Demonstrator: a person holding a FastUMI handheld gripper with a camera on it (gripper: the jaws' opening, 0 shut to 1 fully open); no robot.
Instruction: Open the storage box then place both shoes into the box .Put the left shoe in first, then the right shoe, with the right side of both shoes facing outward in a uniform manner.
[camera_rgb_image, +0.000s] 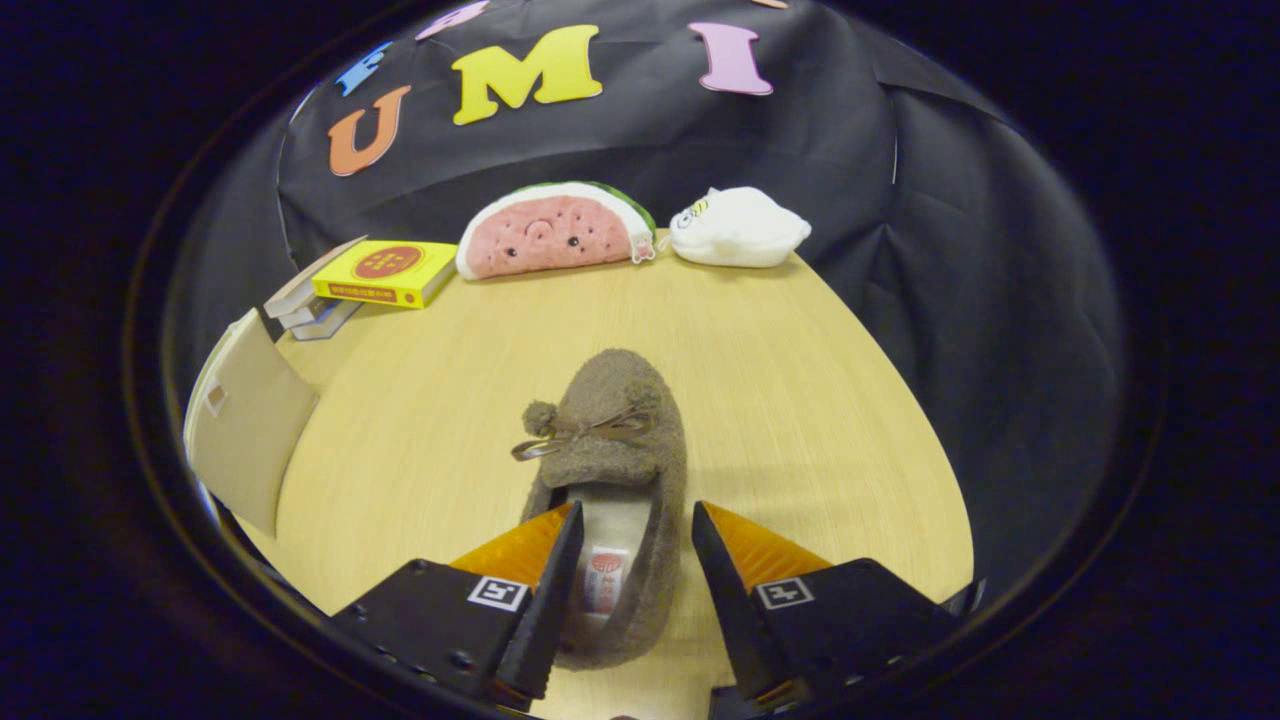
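Your gripper (628, 560) has its fingers spread, one inside the brown shoe's (612, 440) opening, one beside its right wall, not pressing. The shoe lies on the table (800, 400).

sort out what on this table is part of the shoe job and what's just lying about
Part of the job:
- brown fuzzy shoe, heel end between the open fingers
- storage box, left of the shoe

Lying about:
- watermelon plush
- white plush
- yellow book on a stack

The gripper (628, 560) hides the shoe's (615, 470) heel sides.
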